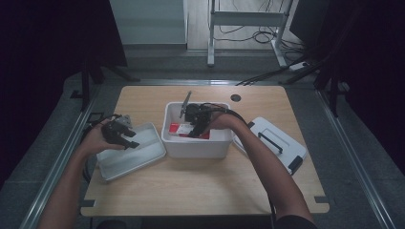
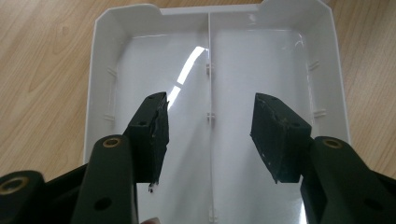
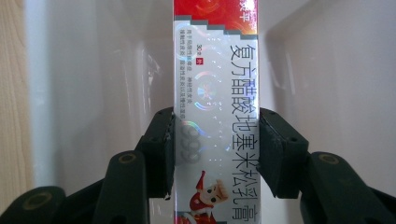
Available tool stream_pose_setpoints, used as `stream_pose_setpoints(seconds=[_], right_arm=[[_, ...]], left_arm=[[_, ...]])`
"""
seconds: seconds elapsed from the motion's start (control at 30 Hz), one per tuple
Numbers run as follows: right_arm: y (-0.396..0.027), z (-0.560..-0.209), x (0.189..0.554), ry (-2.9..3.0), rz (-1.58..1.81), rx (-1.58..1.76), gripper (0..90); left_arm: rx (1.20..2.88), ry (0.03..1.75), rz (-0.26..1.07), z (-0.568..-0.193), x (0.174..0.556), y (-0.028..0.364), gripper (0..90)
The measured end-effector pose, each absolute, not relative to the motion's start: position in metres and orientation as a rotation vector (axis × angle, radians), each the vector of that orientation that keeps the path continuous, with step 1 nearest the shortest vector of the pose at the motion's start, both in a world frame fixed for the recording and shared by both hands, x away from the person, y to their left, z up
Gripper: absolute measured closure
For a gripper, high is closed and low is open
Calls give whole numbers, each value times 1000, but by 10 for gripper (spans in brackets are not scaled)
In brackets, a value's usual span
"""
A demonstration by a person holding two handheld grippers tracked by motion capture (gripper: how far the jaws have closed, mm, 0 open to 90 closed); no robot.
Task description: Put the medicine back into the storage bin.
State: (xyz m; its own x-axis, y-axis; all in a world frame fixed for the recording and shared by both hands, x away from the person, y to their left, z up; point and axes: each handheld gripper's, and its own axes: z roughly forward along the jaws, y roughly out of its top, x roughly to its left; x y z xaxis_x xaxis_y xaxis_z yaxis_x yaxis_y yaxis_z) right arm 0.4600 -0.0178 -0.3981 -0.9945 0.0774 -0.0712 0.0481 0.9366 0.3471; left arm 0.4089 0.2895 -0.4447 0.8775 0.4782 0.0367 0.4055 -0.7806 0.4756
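Here the right tongs grip the carton — left tongs gape, empty.

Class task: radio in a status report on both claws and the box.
Right claw shut on red-and-white carton in white bin. Left claw open over divided tray. Nothing in the way.

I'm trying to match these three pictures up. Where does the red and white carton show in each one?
High view: the red and white carton lies inside the white bin at table centre, under the right gripper.
Left gripper view: not in it; here a divided white tray lies below open jaws.
Right gripper view: carton runs up the middle, jaws against both its sides.
Shared landmark: the wooden table.
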Motion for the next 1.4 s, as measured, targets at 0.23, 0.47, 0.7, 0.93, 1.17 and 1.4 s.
stream_pose_setpoints(seconds=[0.23, 0.47, 0.7, 0.93, 1.17, 1.4], right_arm=[[-11, -425, 465, 3059, 477, 89, 505], [-5, -444, 466, 3097, 451, 68, 504], [-1, -454, 467, 3133, 427, 84, 503], [0, -459, 468, 3129, 398, 89, 497], [-2, -454, 469, 3105, 478, 142, 456], [-20, -424, 470, 3032, 623, 207, 453]], left_arm=[[2575, 653, 232, -445, 407, 292, 468], [2573, 660, 228, -444, 407, 294, 468], [2583, 660, 222, -448, 407, 294, 468], [2580, 656, 221, -448, 408, 292, 467], [2580, 660, 216, -450, 408, 292, 466], [2582, 663, 222, -451, 409, 294, 464]])
